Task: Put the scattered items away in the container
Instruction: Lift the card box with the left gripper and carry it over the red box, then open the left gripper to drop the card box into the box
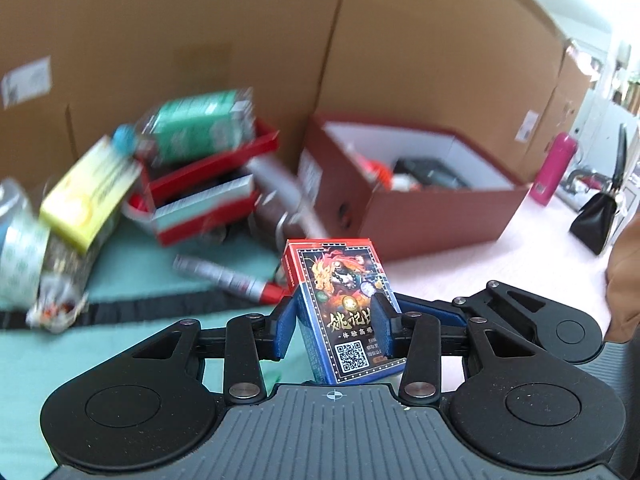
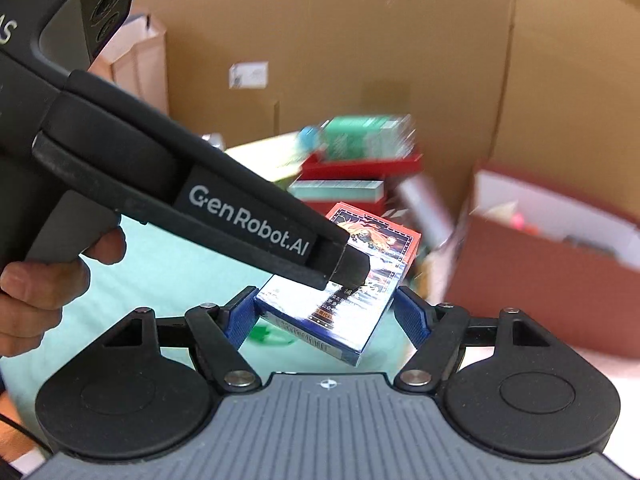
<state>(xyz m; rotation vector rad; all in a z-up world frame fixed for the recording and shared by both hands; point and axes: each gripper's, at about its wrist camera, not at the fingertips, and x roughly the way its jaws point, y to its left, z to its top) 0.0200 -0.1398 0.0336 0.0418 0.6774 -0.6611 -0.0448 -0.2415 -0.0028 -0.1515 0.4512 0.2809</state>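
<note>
1. Two grippers meet at one card deck box [image 1: 340, 312]: the left gripper [image 1: 334, 326] clamps it upright between its blue pads, above the green cloth [image 1: 132, 264].
2. From the right wrist view, the right gripper [image 2: 326, 312] brackets the same deck with its jaws spread; the left pad looks to be touching the box edge, the right pad stands clear, so I judge it is not gripping.
3. Next, I judge, comes the carry to the red-brown container [image 1: 432, 216], which sits to the right and already holds items.
4. To do it well, keep the clamp firm, clear the container's near wall, then release low inside.
5. Motion blur smears the pile of boxes, the bottle [image 1: 192, 128] and the marker [image 1: 232, 278].
6. Container contents are hard to identify, and the left gripper's body hides part of the deck in the right view.
</note>
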